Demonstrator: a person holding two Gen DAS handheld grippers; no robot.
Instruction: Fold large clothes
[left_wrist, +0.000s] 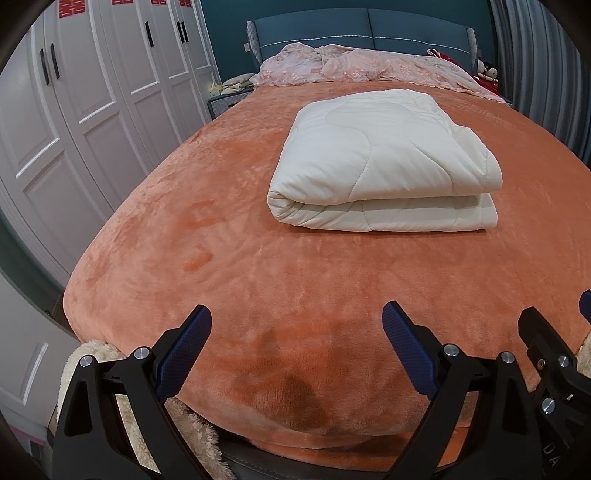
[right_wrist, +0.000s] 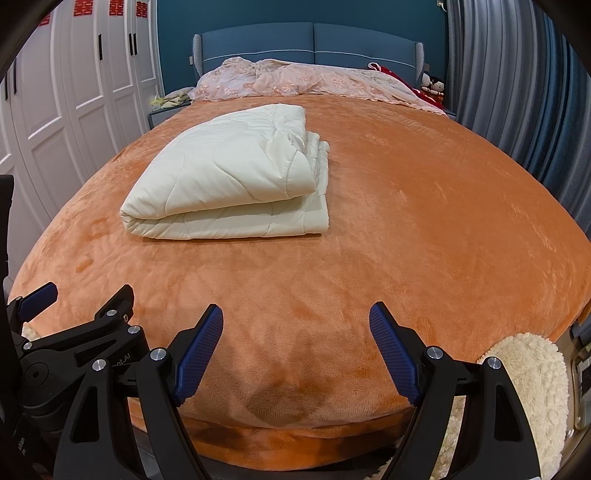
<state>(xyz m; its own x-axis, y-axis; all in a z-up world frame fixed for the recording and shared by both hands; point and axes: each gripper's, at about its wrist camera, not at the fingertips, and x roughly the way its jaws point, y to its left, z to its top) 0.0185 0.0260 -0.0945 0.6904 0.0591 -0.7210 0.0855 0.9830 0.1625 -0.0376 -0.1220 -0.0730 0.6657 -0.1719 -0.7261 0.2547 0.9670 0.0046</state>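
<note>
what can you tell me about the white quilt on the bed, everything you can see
The white quilt is a cream, puffy padded comforter with curved stitched lines across a smooth, faintly striped fabric. It is already folded into a thick rectangular bundle of several layers: a rounded fold faces the foot of the bed, and stacked loose edges show on its right side in the right wrist view. It lies flat near the middle of the orange plush bedspread, the only thing touching it. Neither gripper is near it.

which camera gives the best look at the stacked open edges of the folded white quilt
The right wrist view. There the folded white quilt turns its right side toward the camera, so the stacked layer edges show. In the left wrist view the quilt shows mainly its top and rounded front fold; that side is foreshortened.
</note>
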